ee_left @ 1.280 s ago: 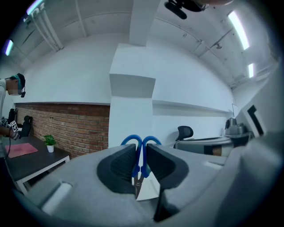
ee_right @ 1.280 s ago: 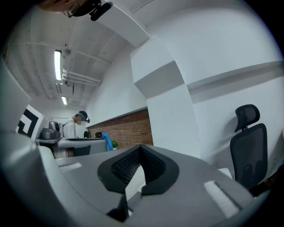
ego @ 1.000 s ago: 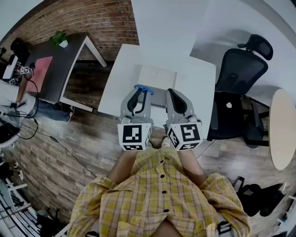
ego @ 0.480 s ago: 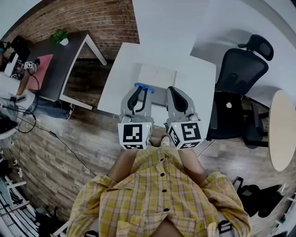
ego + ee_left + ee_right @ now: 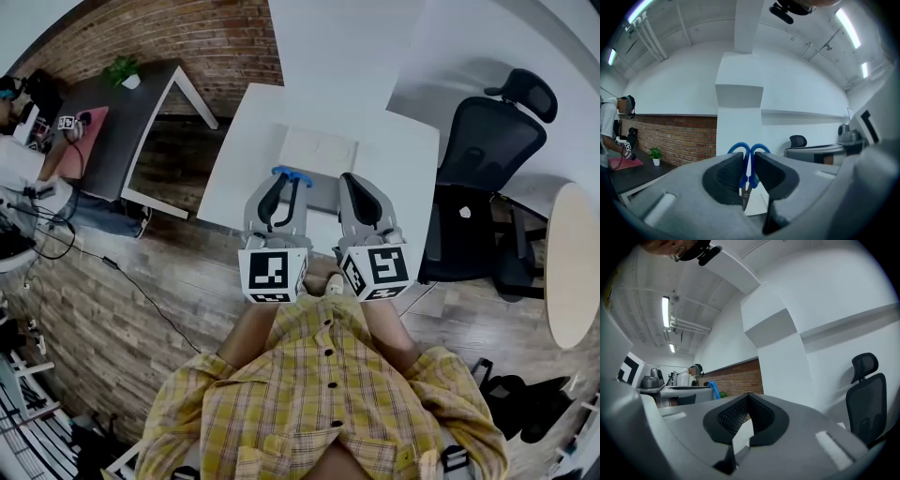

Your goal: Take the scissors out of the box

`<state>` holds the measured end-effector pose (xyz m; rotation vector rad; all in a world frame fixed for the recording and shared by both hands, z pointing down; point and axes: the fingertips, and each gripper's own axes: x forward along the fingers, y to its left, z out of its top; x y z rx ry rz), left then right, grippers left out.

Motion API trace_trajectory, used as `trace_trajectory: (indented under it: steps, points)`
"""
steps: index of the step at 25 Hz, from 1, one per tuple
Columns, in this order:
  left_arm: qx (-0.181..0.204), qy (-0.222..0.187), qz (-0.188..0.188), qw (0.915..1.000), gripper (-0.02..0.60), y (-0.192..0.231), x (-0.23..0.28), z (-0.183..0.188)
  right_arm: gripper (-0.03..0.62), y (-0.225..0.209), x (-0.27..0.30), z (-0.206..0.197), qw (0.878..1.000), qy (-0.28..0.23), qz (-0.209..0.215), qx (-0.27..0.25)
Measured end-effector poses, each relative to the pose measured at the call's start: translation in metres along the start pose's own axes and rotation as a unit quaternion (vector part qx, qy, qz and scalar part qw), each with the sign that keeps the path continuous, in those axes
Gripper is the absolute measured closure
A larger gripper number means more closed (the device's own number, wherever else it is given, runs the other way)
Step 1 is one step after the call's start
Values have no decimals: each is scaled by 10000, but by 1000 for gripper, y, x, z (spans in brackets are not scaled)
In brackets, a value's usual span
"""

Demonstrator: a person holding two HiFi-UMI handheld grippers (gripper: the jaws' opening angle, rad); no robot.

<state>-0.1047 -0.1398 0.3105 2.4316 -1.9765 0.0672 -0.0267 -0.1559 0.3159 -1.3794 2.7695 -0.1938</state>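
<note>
Scissors [image 5: 292, 175], step in hand: they look lifted clear of the box [image 5: 319, 153]; best to grip firmly at the pivot and carry them level to bare counter [image 5: 239, 141].
Head view: the blue loops sit at 12 o'clock of the left hand-held gripper [image 5: 279, 192]; the right hand-held gripper [image 5: 359, 195] is at its 3 o'clock.
Left gripper view: jaws clenched on the scissors, loops at 12 o'clock.
Right gripper view: jaws pressed together, empty.

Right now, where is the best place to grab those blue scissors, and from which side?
Probably the narrow neck of the scissors, just below the blue loops, coming from the blade end. The left gripper holds them so: jaws shut across both handles, with the loops beyond the tips, where they should stop any slipping.
</note>
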Motion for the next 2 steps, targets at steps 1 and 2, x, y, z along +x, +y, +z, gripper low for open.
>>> trace_trajectory:
  steps: [1,2]
  points:
    - [1,4,1,10000,503,-1,0,0,589,-1,0,0,10000,-6,3,4]
    - [1,9,1,10000,503,-1,0,0,589,-1,0,0,10000,-12,5,7]
